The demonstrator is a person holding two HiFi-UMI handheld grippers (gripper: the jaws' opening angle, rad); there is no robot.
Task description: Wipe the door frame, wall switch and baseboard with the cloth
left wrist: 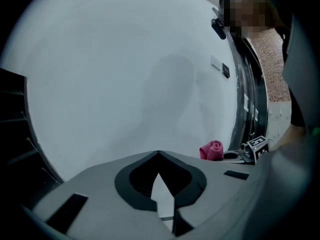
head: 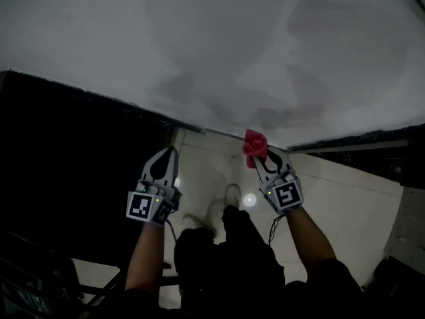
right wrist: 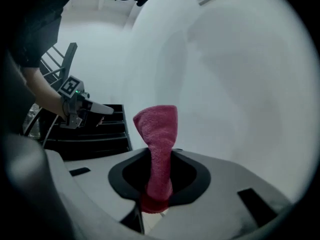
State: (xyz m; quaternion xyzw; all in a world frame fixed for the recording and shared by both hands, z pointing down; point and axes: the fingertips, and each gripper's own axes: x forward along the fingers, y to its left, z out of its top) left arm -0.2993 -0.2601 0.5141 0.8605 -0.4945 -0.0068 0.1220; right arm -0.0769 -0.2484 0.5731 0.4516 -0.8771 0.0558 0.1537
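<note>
Right gripper [head: 265, 161]: fingers clamped on one pink cloth [right wrist: 157, 129], its long axis running straight out past the tips toward the white wall [head: 199, 52] close ahead. Left gripper [left wrist: 159, 156]: fingers closed tip to tip, nothing held, alongside. Count: one cloth, two grippers; the right looks best placed to wipe.
</note>
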